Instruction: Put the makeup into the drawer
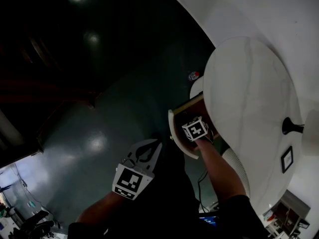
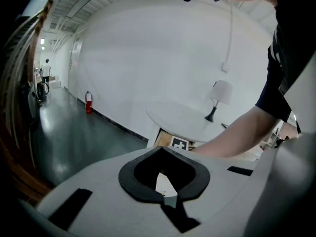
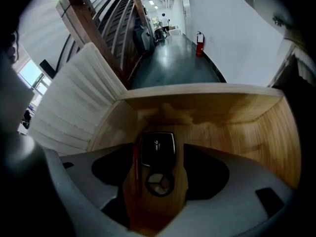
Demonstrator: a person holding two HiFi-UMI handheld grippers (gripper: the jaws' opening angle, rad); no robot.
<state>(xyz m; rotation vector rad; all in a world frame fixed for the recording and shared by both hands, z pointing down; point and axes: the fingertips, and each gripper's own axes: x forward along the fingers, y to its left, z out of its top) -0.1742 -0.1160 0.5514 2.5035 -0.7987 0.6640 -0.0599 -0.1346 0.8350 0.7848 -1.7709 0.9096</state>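
Note:
Under the white round table [image 1: 249, 98] a wooden drawer [image 1: 180, 133] stands pulled out. My right gripper [image 1: 192, 122] reaches into it, jaws open. In the right gripper view a black rectangular compact [image 3: 158, 148], a round compact [image 3: 159, 183] and a thin red pencil [image 3: 136, 157] lie on the drawer floor [image 3: 232, 132] between the jaws of my right gripper [image 3: 159, 168]; nothing is gripped. My left gripper [image 1: 149, 151] hangs over the dark floor left of the drawer, its jaws closed into a loop. In its own view my left gripper [image 2: 161, 151] points toward the table [image 2: 182, 116].
A lamp [image 2: 217, 97] and a small black frame [image 1: 286, 159] stand on the table. A red fire extinguisher [image 2: 88, 102] sits by the white wall. Wooden stair rails [image 3: 98, 28] rise beyond the drawer. The person's right arm [image 2: 232, 137] stretches to the drawer.

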